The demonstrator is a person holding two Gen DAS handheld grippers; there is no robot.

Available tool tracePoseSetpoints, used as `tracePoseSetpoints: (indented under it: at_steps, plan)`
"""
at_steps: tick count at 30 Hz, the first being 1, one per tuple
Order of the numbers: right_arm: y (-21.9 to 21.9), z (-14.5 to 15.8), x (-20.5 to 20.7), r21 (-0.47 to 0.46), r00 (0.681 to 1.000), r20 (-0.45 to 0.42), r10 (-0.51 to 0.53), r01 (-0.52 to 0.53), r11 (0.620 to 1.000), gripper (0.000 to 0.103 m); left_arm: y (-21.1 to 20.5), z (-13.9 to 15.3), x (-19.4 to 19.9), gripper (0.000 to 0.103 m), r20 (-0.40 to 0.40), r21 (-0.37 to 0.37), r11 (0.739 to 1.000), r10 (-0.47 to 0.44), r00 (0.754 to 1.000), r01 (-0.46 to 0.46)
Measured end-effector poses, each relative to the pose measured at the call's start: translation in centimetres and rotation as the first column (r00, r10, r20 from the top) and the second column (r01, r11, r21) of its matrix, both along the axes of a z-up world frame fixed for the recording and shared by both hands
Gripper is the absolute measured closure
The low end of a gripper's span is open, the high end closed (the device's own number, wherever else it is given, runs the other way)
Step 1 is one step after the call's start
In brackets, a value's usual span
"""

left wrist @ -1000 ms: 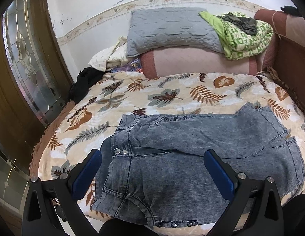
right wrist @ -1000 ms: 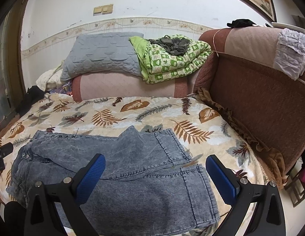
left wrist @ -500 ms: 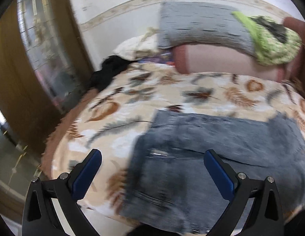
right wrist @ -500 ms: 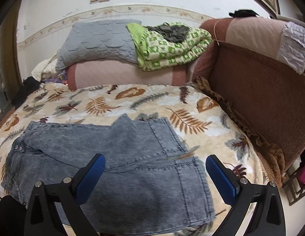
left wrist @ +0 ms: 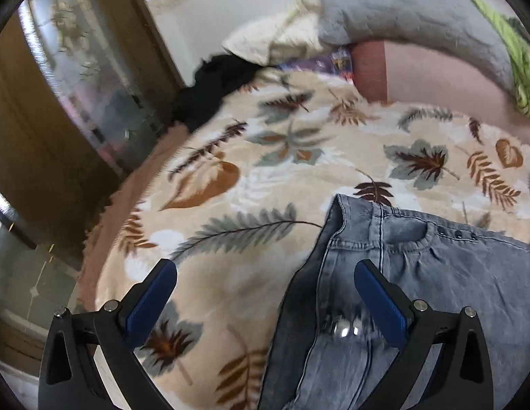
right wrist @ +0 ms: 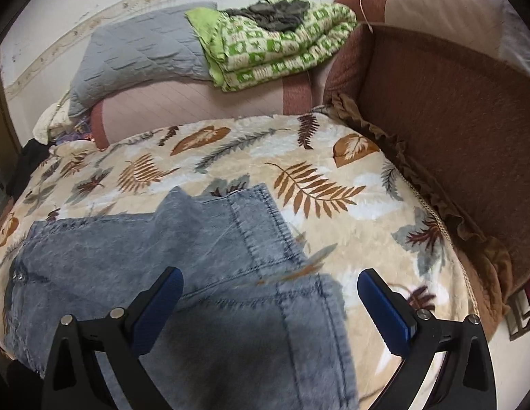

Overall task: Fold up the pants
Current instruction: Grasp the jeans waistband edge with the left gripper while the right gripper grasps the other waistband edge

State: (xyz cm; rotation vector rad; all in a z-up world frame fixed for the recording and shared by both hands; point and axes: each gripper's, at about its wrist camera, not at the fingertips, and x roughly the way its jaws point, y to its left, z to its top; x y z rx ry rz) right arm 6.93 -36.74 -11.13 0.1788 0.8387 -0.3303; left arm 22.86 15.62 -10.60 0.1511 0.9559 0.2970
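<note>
Grey acid-wash denim pants lie flat across a leaf-patterned blanket on a bed. In the left wrist view their waistband end with metal studs lies at the lower right. My left gripper is open just above the waistband's left edge, its right blue pad over the denim and its left pad over the blanket. The hem end of the legs shows in the right wrist view. My right gripper is open low over that hem, with nothing between its pads.
A grey pillow and a green checked quilt sit on a pink bolster at the back. A brown padded headboard walls the right side. Black cloth lies at the far left corner beside a wooden glass-paned door.
My left gripper has swung left and dropped towards the waistband's left edge. My right gripper has lowered closer to the hem end. Both stayed open; the pants have not moved.
</note>
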Motion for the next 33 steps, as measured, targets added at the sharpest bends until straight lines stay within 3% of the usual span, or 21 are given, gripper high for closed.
tracePoseSetpoints:
  at_steps: [6,11,16,18,20,21,23,26,29,30,33]
  plan:
    - [-4.4,-2.6,5.9,0.099,0.998,-0.07,0.006,0.001,0.995,0.0,-1.0,-4.0,6.2,0.0,-0.096,-0.012,1.0,0.0,0.995,-0.001]
    - [-5.7,-4.3,11.5,0.212,0.996,-0.081,0.048,-0.03,0.977,0.0,-1.8,-6.7,10.9,0.0,-0.151,-0.073,0.997,-0.008,0.989,-0.003]
    - [-7.0,-6.8,17.1,0.242,0.993,-0.113,0.041,-0.013,0.97,0.0,-2.1,-8.8,14.5,0.003,-0.201,-0.124,0.992,-0.037,0.979,0.012]
    - [-7.6,-8.3,18.8,0.241,0.99,-0.135,0.034,0.0,0.97,0.001,-1.9,-9.9,15.5,0.024,-0.227,-0.167,0.986,-0.052,0.973,0.014]
    - [-8.0,-9.4,19.8,0.255,0.989,-0.147,0.037,0.001,0.967,0.004,-1.9,-11.1,16.0,0.065,-0.262,-0.207,0.978,-0.08,0.962,0.024]
    - [-8.0,-10.1,20.3,0.266,0.986,-0.159,0.042,0.001,0.964,0.005,-2.0,-11.5,16.1,0.069,-0.271,-0.236,0.971,-0.097,0.958,0.032]
    - [-7.7,-11.6,21.1,0.248,0.976,-0.214,0.042,0.013,0.969,0.007,-2.7,-11.8,16.0,0.072,-0.261,-0.214,0.975,-0.119,0.958,0.063]
    - [-7.4,-12.7,21.4,0.254,0.969,-0.237,0.075,-0.013,0.967,0.033,-3.9,-11.8,15.7,0.089,-0.249,-0.191,0.973,-0.176,0.952,0.13]
    - [-6.5,-11.7,21.0,0.253,0.972,-0.212,0.103,-0.047,0.966,0.077,-4.6,-11.3,15.4,0.093,-0.237,-0.163,0.972,-0.203,0.95,0.167]
    - [-6.3,-11.4,20.8,0.239,0.972,-0.211,0.099,-0.047,0.97,0.085,-4.8,-11.0,15.2,0.093,-0.228,-0.16,0.972,-0.208,0.951,0.174]
    - [-6.0,-9.1,20.1,0.21,0.979,-0.177,0.106,-0.068,0.975,0.086,-4.9,-9.0,14.4,0.094,-0.177,-0.159,0.967,-0.226,0.958,0.199]
